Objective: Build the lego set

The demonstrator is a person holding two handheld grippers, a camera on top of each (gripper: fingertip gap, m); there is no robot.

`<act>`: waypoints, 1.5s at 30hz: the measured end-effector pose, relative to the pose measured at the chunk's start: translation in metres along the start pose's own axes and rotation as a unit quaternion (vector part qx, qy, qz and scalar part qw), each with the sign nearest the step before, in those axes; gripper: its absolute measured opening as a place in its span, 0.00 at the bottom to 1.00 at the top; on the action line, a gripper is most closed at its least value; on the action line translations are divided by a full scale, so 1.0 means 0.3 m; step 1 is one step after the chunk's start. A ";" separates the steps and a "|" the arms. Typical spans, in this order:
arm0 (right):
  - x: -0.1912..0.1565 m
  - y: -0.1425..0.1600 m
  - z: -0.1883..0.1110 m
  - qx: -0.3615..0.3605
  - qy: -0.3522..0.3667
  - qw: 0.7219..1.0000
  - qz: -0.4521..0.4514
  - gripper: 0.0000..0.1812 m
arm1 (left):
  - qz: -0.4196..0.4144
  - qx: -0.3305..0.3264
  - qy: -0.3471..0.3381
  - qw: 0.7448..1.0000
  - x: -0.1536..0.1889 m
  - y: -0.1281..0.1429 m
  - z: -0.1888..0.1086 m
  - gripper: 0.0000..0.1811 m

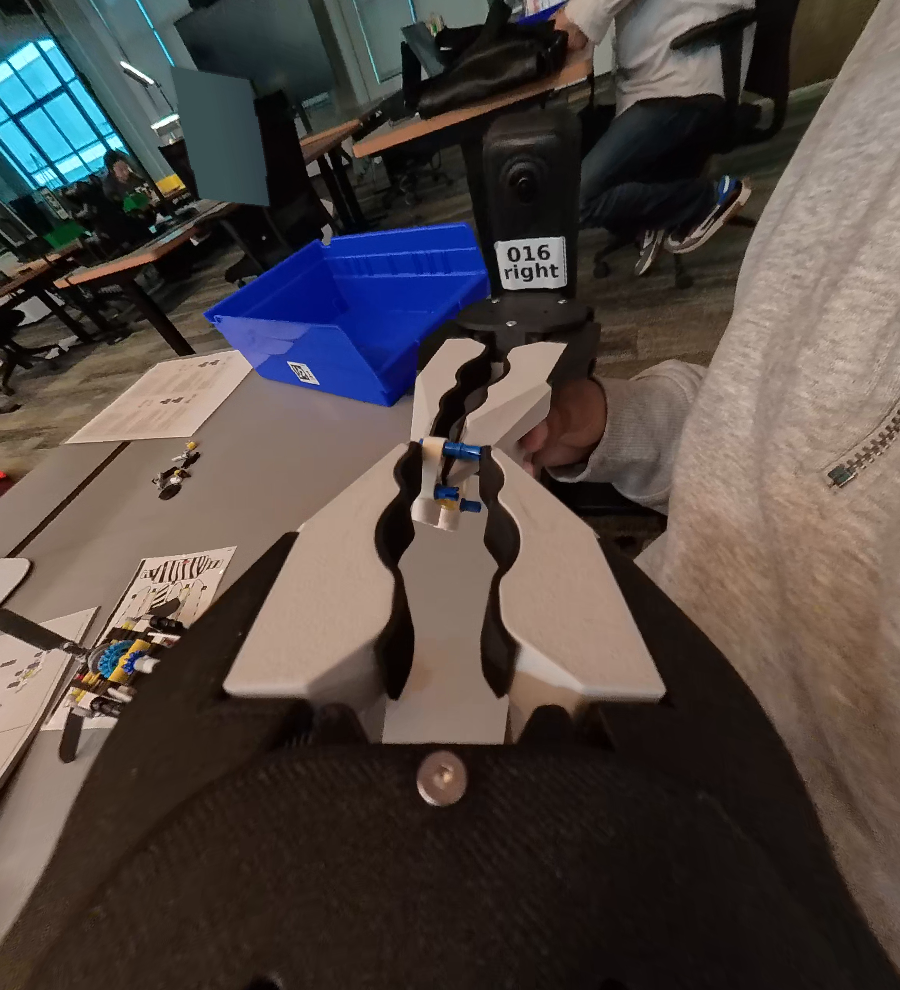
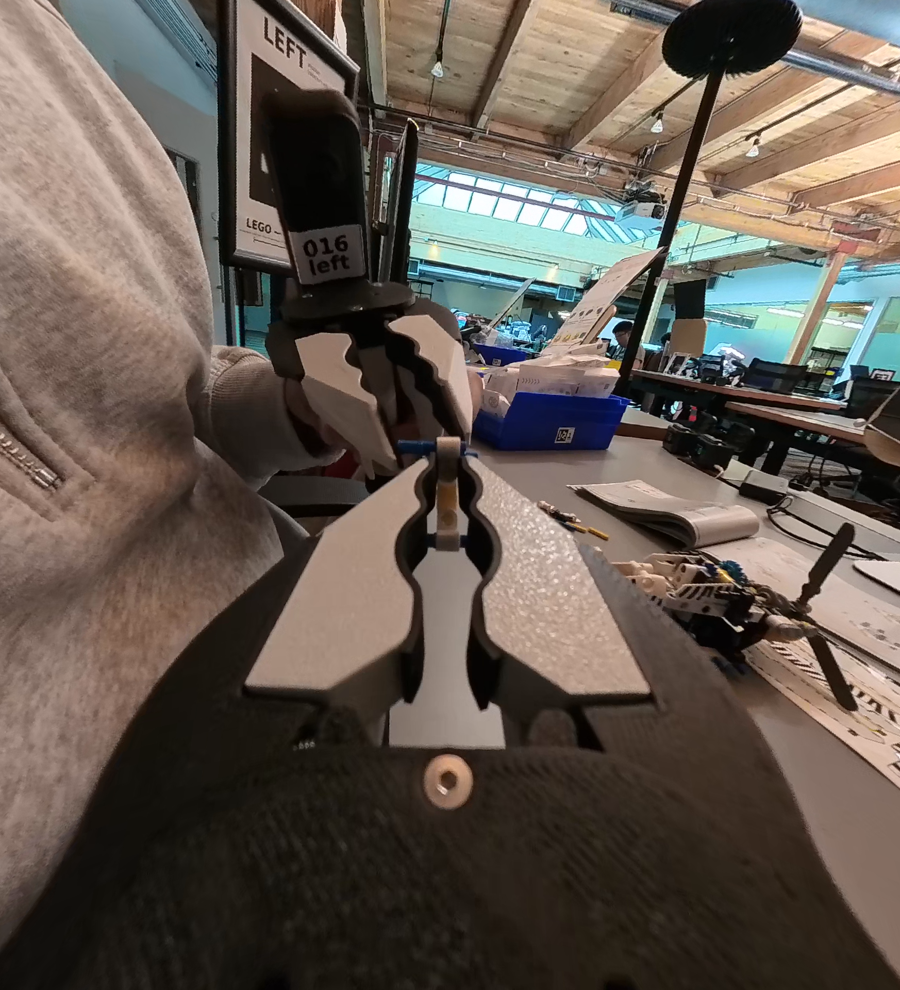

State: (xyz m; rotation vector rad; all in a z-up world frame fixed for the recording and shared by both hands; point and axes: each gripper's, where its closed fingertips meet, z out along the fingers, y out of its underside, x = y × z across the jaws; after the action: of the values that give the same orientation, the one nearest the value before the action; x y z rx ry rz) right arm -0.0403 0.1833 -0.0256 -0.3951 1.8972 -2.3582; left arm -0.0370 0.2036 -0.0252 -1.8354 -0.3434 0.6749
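A: Eyes on the white beam (image 1: 433, 490), a small white piece with blue pins (image 1: 461, 450) through it, held up in the air above the grey table (image 1: 287, 460), close to the person's chest.

B: And who has it?

A: From the right wrist view, the right gripper (image 2: 445, 471) pinches the beam along its length, fingers closed on it. The left gripper (image 1: 450, 455) meets the beam at its top end; its fingers stand a little apart around the pin there, but whether they actually grip it I cannot tell.

B: So what step is this?

A: My read: a sub-assembly, a pin being seated or adjusted in the beam's end hole. Next up, a straight push along the pin's line while the right holds the beam rigid.

B: And beyond the beam?

A: Left of the beam, down on the table, sits the propeller model (image 1: 110, 659) on a printed sheet (image 1: 191, 578). Farther off from the beam, loose small parts (image 1: 177, 471), then the blue bin (image 1: 351, 321) at the table's far edge.
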 end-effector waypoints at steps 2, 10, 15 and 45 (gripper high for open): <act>0.000 -0.005 -0.002 0.003 0.001 1.000 -0.001 0.03 | -0.009 0.007 0.003 1.000 0.002 -0.005 0.001 0.12; -0.004 -0.009 -0.005 0.005 0.003 1.000 -0.005 0.03 | -0.035 0.022 0.008 0.999 0.004 -0.012 0.001 0.10; 0.003 -0.006 -0.009 0.005 0.007 1.000 -0.002 0.03 | -0.050 0.022 0.003 0.999 0.001 -0.009 0.007 0.09; 0.058 -0.001 -0.039 0.007 0.061 0.998 -0.025 0.03 | -0.100 0.028 -0.029 0.994 -0.021 -0.001 0.040 0.11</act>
State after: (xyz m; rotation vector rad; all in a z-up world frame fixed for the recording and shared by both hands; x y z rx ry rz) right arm -0.0599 0.1905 -0.0252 -0.3089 1.9427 -2.4801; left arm -0.0492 0.2096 -0.0260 -1.7034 -0.5333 0.5930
